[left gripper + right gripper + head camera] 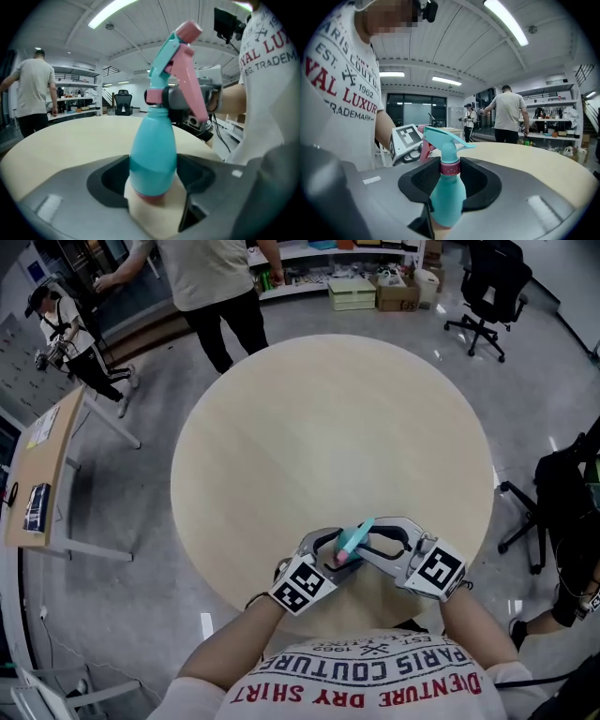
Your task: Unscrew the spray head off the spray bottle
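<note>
Jaws of left gripper [154, 168] clamped on spray bottle [153, 138] body, right gripper [451, 172] jaws pinching pink collar [450, 167].

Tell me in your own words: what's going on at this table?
A person works two hand-held grippers over a round table. The left gripper clamps the teal bottle by its body. The right gripper grips the spray head at its pink collar. The head is still on the bottle, so unscrewing isn't finished.
</note>
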Motion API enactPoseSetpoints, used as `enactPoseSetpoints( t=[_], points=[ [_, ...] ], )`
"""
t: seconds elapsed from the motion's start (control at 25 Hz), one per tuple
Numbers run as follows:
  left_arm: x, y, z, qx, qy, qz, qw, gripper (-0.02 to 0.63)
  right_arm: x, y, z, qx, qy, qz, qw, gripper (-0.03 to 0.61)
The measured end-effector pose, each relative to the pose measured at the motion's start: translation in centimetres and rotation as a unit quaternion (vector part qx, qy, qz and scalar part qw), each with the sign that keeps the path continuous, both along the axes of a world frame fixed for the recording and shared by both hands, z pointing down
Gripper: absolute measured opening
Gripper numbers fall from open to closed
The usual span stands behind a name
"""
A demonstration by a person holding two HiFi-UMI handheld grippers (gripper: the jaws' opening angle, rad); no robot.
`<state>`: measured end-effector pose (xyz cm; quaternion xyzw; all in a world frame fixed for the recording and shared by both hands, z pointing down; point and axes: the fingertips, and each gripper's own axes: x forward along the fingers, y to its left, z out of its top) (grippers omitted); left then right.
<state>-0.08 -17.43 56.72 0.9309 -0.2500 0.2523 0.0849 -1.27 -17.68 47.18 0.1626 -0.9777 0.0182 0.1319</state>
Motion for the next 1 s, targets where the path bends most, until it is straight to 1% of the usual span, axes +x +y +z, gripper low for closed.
enactPoseSetpoints(
  t=[0.12, 0.32, 0.44, 0.52, 0.6, 0.72, 0.8, 0.84, 0.92, 1.0],
  points=[
    [-0.5, -0.4, 0.3, 0.001, -0.002, 0.025, 0.9997, 0.310, 0.3, -0.4, -1.3, -0.021, -0.027, -0.023, 0.999, 0.130],
    [-0.7, 0.0, 0.1, 0.000, -0.002, 0.026, 0.9997, 0.311, -0.3, 0.9, -3.8, -0.058, -0.079, -0.041, 0.994, 0.130],
    [0.0, -0.3, -0.1, 0.005, -0.009, 0.025, 0.9996, 0.311, 1.2, 0.2, -7.2, -0.060, -0.127, -0.031, 0.990, 0.130],
    [0.3, -1.2, -0.2, 0.012, -0.014, 0.021, 0.9996, 0.311, 2.9, -1.3, -10.3, -0.055, -0.166, -0.019, 0.984, 0.130],
    [0.2, -2.2, -0.3, 0.016, -0.010, 0.011, 0.9998, 0.311, 4.5, -2.9, -13.1, -0.057, -0.199, -0.005, 0.978, 0.130],
    [-0.1, -1.5, 0.5, 0.008, 0.000, -0.002, 1.0000, 0.311, 6.9, -3.6, -15.0, -0.080, -0.225, 0.028, 0.971, 0.130],
    [-0.5, -1.0, 0.6, 0.007, 0.004, -0.007, 0.9999, 0.311, 8.0, -3.8, -15.1, -0.097, -0.219, 0.052, 0.969, 0.130],
    [-0.9, -1.1, 0.5, 0.009, 0.005, -0.010, 0.9999, 0.311, 8.3, -4.1, -14.6, -0.108, -0.207, 0.062, 0.970, 0.130],
    [-1.6, -1.5, 0.4, 0.011, 0.002, -0.019, 0.9998, 0.311, 8.6, -4.9, -12.1, -0.140, -0.165, 0.079, 0.973, 0.130],
    [-2.4, -1.7, 0.4, 0.011, 0.000, -0.026, 0.9996, 0.311, 8.5, -5.5, -7.9, -0.184, -0.108, 0.097, 0.972, 0.130]
  ],
)
